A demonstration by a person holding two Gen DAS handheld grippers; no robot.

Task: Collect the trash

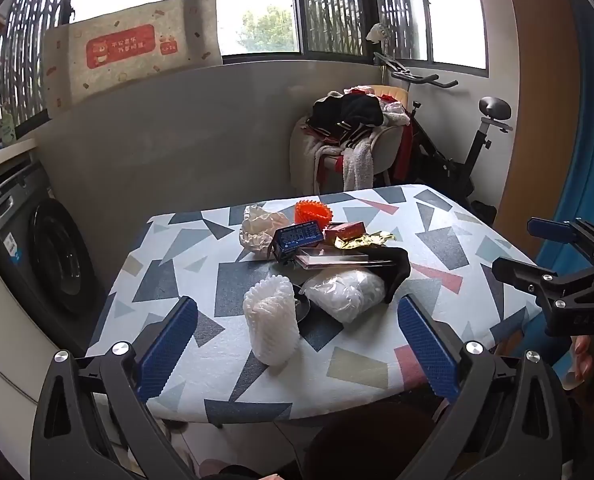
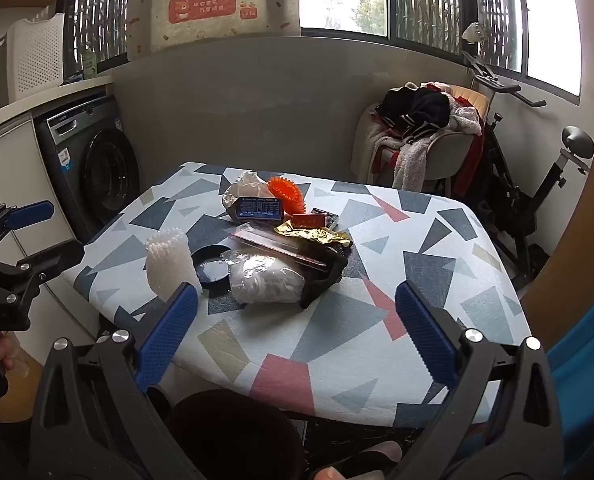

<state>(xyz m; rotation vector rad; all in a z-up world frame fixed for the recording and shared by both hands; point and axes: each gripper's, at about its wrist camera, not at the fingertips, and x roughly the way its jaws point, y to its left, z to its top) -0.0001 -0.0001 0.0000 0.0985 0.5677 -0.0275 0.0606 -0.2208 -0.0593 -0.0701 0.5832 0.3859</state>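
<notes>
A small room with a washing machine (image 2: 97,176) and a table (image 2: 437,280) in a patterned cloth. The trash sits in a pile mid-table: a white foam net (image 1: 271,322) standing upright, a clear plastic bag (image 1: 347,294), a blue box (image 1: 297,238), an orange net (image 1: 313,212).

The foam net stands tall, right ahead of the left gripper (image 1: 297,344), between its wide-open fingers. The right gripper (image 2: 297,332) is wide open too, holding nothing, and the net sits off to its left. So the left one looks nearer. A dark bin (image 2: 233,436) waits below the table edge.
</notes>
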